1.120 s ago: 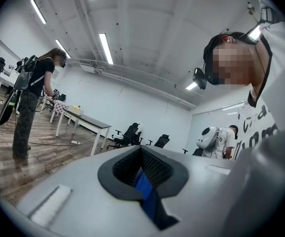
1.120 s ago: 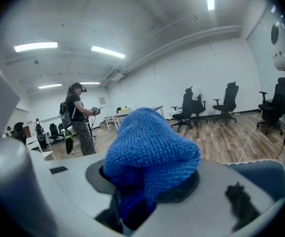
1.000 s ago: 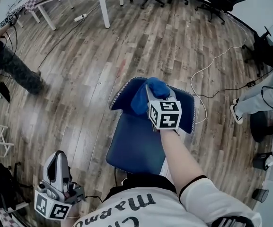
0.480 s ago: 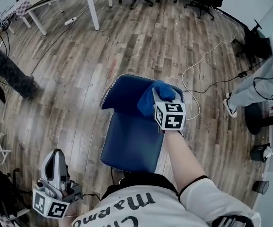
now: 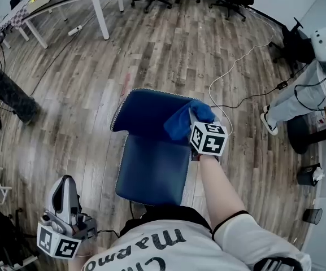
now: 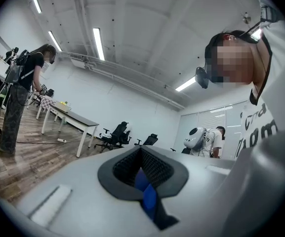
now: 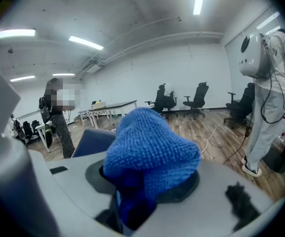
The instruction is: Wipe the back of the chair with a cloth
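Clamping blue cloth [image 5: 184, 121], right gripper [image 5: 195, 122] holds it against chair back [image 5: 144, 109].

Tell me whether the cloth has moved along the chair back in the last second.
Yes. Clamped in the right gripper, the cloth slid from mid chair back toward its right end.

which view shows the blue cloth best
The right gripper view: the blue knitted cloth fills it, bunched in the right gripper's jaws. The head view shows it on the blue chair back. The left gripper view misses it.
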